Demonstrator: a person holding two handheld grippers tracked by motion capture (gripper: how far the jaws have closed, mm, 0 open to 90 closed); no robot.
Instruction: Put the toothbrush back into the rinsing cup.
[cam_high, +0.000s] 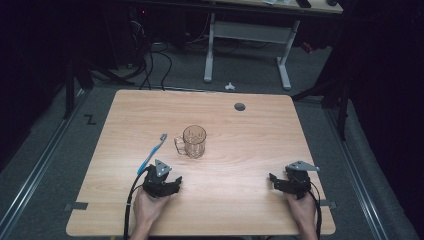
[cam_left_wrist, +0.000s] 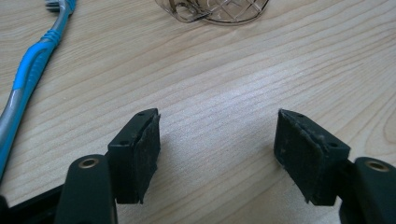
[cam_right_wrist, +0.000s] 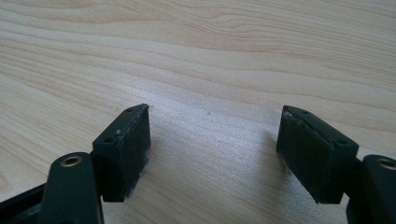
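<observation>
Table (cam_high: 225, 165) brightly lit — surroundings dark, high view soft, close views sharper.

Your glass mug (cam_high: 194, 141) stands upright near the middle of the wooden table (cam_high: 250, 150), clear with a cut diamond pattern on its wall, its handle turned toward your left. Your toothbrush (cam_high: 152, 154) lies flat just to the left of the mug, apart from it: a blue and grey handle running diagonally, bristle head at the far end nearest the mug's handle, tail end close to you.
</observation>
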